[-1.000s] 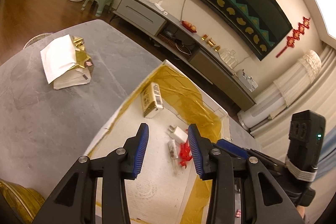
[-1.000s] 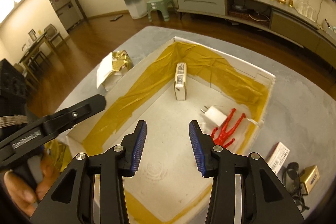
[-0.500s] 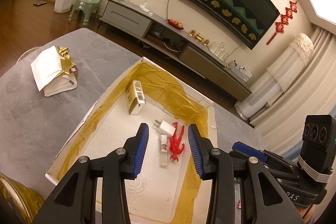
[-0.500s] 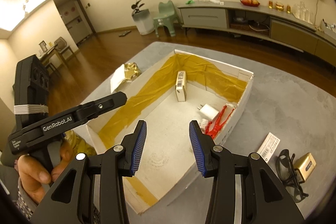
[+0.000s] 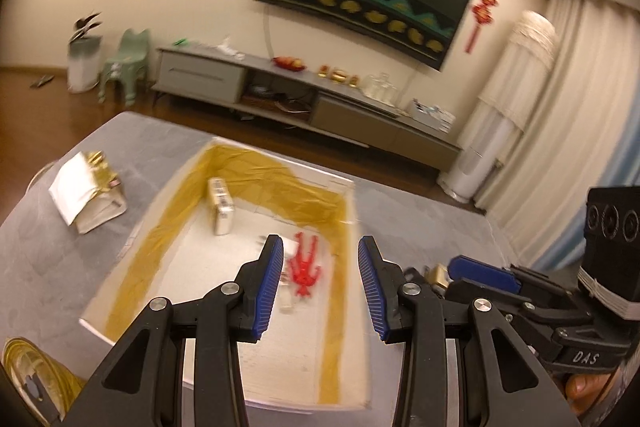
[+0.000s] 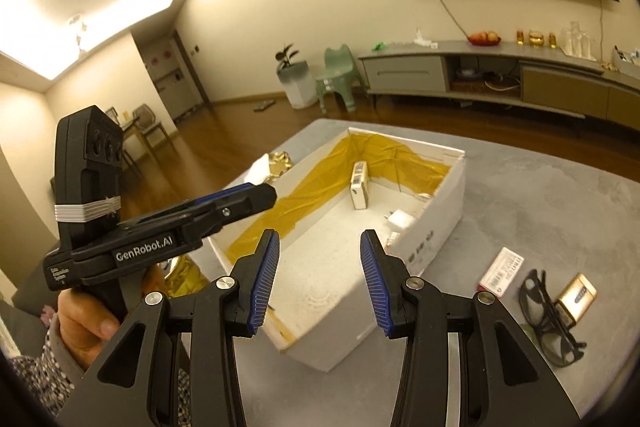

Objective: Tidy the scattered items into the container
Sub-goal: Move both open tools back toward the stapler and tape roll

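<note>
Both hand-held grippers [image 6: 320, 277] [image 5: 320, 281] hover open above box rim [image 6: 404, 259].

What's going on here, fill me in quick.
A person holds a gripper in each hand over a grey table, tidying loose things into a white box. Both the left gripper and the right gripper are open and empty. The box holds a small carton, a white charger and a red toy. Black glasses, a gold box and a white packet lie outside it on the table.
</note>
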Action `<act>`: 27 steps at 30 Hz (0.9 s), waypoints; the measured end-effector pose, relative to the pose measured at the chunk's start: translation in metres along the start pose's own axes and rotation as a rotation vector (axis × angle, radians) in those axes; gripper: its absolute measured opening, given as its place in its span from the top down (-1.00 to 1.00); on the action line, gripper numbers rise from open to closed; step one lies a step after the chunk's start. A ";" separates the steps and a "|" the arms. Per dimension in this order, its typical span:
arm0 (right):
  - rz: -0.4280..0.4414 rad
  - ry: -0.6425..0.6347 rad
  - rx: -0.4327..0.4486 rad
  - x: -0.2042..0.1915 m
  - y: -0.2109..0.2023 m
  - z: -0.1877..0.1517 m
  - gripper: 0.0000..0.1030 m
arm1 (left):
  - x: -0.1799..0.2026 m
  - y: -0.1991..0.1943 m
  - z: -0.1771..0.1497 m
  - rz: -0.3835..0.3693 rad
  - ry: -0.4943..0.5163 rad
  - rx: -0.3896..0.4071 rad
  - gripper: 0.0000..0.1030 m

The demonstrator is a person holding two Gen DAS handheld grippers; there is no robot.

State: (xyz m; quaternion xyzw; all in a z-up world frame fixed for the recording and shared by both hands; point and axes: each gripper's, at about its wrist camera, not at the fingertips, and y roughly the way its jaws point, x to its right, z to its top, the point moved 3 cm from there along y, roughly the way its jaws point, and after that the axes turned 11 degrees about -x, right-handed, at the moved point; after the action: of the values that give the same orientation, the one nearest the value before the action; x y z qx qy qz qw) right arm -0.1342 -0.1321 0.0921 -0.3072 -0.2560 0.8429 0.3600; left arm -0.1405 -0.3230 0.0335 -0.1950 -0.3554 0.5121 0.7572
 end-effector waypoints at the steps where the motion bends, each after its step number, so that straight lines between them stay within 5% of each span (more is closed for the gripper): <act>1: 0.006 0.005 0.008 0.002 -0.004 -0.004 0.12 | 0.008 0.001 -0.002 -0.002 0.017 -0.004 0.21; 13: -0.022 0.095 0.138 0.051 -0.053 -0.070 0.12 | 0.098 0.026 -0.033 -0.060 0.195 -0.066 0.21; 21: -0.077 0.203 0.127 0.103 -0.068 -0.096 0.12 | 0.137 0.069 -0.062 -0.068 0.238 -0.168 0.21; 27: -0.229 0.245 0.049 0.132 -0.059 -0.105 0.12 | 0.158 0.107 -0.082 -0.040 0.261 -0.250 0.21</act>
State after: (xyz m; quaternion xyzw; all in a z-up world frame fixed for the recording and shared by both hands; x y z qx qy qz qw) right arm -0.1064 0.0266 0.0151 -0.3677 -0.2228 0.7587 0.4895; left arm -0.1131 -0.1305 -0.0388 -0.3454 -0.3190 0.4189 0.7768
